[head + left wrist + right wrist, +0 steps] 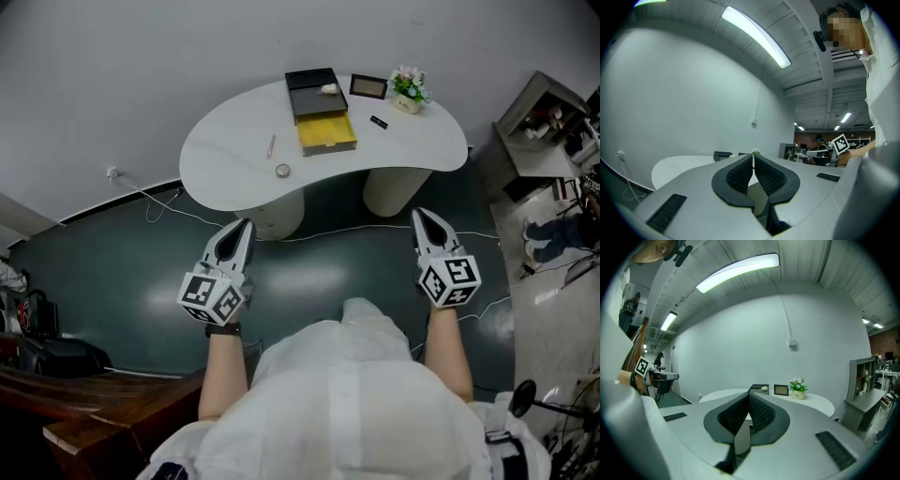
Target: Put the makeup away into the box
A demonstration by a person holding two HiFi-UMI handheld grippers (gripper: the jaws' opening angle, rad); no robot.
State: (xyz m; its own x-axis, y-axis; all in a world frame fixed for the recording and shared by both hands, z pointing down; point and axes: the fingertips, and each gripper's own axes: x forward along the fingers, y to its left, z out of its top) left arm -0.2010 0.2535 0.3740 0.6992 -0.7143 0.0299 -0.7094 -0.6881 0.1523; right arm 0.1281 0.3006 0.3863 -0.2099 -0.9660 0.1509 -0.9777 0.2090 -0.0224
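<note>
Holding left tongs and right tongs pressed together, empty, well short of the white table. Ahead, at the far side: black box with yellow drawer pulled out. Loose makeup beside it: pencil and small jar to the left, black tube to the right. Likely to send the pencil rolling off the edge, or skid the jar, if reaching in without opening first.
</note>
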